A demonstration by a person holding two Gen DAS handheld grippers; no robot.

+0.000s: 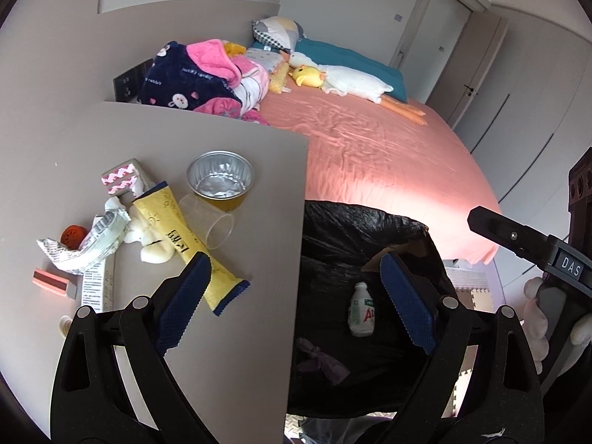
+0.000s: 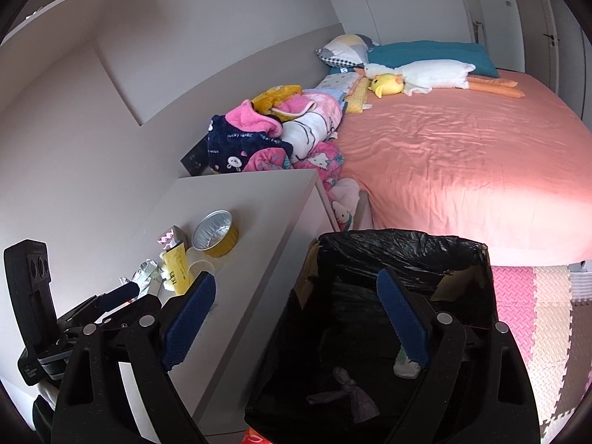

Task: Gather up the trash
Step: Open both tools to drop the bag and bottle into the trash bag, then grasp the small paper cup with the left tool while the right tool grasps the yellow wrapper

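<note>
Trash lies on a grey bedside table (image 1: 240, 325): a yellow wrapper (image 1: 185, 236), a foil cup (image 1: 221, 179), a clear plastic cup (image 1: 209, 224), crumpled paper (image 1: 88, 246), cotton balls (image 1: 153, 249) and an orange cap (image 1: 73, 235). A bin lined with a black bag (image 1: 355, 229) stands beside the table, holding a small white bottle (image 1: 362, 309) and a purple scrap (image 1: 322, 359). My left gripper (image 1: 296, 296) is open and empty, straddling the table edge and the bin. My right gripper (image 2: 296, 314) is open and empty over the bin (image 2: 403, 255). The foil cup (image 2: 214, 235) and yellow wrapper (image 2: 177, 268) show left of it.
A bed with a pink sheet (image 1: 373, 148) lies beyond, with piled blankets (image 1: 207, 77) and plush toys (image 1: 333, 77). Foam floor mats (image 2: 536, 314) lie right of the bin. A pink eraser-like block (image 1: 55, 283) and a patterned box (image 1: 124, 177) also sit on the table.
</note>
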